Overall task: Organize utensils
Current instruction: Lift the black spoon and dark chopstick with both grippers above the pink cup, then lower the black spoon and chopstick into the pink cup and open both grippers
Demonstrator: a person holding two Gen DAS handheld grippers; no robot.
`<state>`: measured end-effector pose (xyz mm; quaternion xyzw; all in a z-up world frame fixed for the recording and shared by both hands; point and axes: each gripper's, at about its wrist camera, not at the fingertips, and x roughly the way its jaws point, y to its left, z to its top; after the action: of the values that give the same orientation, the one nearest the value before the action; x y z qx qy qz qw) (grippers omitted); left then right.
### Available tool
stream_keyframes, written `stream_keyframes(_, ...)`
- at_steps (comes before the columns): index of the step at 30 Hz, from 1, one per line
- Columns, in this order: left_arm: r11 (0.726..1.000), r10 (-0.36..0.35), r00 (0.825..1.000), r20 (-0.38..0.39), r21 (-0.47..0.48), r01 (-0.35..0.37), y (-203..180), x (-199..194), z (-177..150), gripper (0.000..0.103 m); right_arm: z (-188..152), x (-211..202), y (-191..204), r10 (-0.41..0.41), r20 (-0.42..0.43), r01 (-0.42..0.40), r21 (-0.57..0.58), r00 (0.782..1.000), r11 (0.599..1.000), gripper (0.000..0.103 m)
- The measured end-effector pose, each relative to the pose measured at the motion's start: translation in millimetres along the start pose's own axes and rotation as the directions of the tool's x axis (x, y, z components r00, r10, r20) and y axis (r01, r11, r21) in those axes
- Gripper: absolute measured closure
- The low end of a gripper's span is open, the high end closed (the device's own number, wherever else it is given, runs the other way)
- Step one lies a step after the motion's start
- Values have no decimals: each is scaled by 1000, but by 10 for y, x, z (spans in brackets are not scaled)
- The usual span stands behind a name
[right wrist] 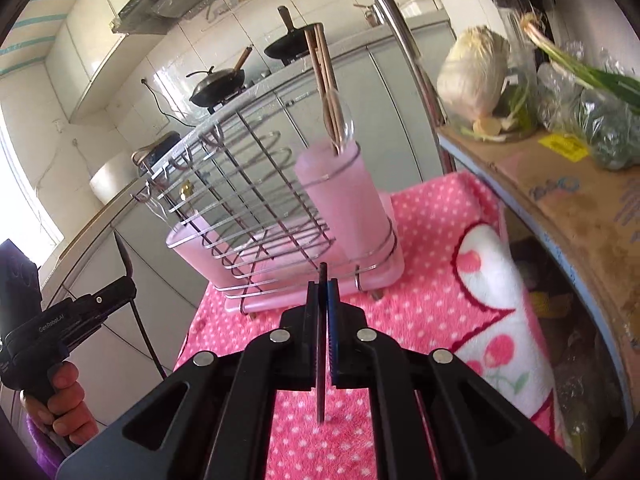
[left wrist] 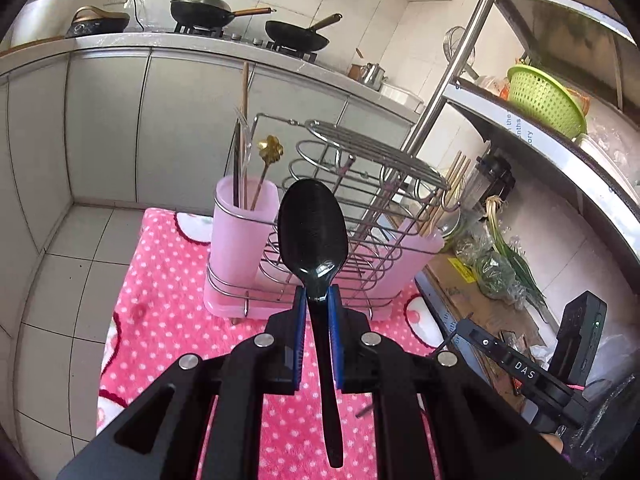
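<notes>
My left gripper (left wrist: 317, 298) is shut on the neck of a black plastic spoon (left wrist: 312, 232). Its bowl stands up in front of the wire rack (left wrist: 360, 184) and its handle hangs down between the fingers. The rack holds two pink cups: the left cup (left wrist: 240, 236) has chopsticks and a gold-topped stick, the right cup (left wrist: 420, 240) has wooden chopsticks. My right gripper (right wrist: 323, 292) is shut on a thin dark utensil (right wrist: 320, 380) seen edge-on, in front of the rack (right wrist: 240, 208) and the near pink cup (right wrist: 340, 208). The left gripper (right wrist: 130, 282) shows at the left, held by a hand (right wrist: 60, 400).
The rack stands on a pink dotted cloth (left wrist: 168, 320). A steel shelf post (left wrist: 452, 68) rises right of the rack. The shelves carry cardboard (right wrist: 560, 200), bagged greens (left wrist: 504, 268) and a green basket (left wrist: 544, 96). Behind are grey cabinets (left wrist: 108, 128) and a stove with two woks (left wrist: 204, 10).
</notes>
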<state>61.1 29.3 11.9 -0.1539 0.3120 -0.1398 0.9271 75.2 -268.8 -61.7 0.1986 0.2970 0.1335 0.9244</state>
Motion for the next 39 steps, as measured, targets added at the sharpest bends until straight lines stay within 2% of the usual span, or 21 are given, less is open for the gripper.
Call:
stream_keyframes(6,1000,29,996,86,6,-30,52,-157,160,93,260,-198,168,-1,61,5,-62,998,998,98)
stream_keyframes(12,997,77,981,177,-3,-78,161,-345,443,93,601,-340,370,7,105,7,-133,994,991,98)
stream_keyframes(16,995,103,967,231,-6,-104,181,-413,626,93,834,-382,428,23,112,-8,-136,993,991,98)
stream_keyframes(21,989,143,942,305,0,-150,136,-449,841,93,1064,-452,531,39,145,-16,-158,989,987,98)
stream_keyframes(26,986,164,926,339,-19,-168,107,-360,1053,93,1316,-491,672,27,183,10,-200,983,980,98)
stream_keyframes(28,982,181,915,362,-22,-186,87,-318,1127,93,1432,-533,708,29,208,15,-207,978,978,98)
stream_keyframes(32,972,222,888,404,-19,-234,48,-207,1216,93,1645,-576,751,20,242,36,-225,970,974,98)
stream_keyframes(37,966,242,870,430,-26,-256,57,-11,1277,93,1872,-536,703,-19,275,83,-223,961,971,98)
stream_keyframes(39,961,254,856,450,-19,-275,53,61,1278,93,1925,-498,654,-27,281,90,-214,959,973,98)
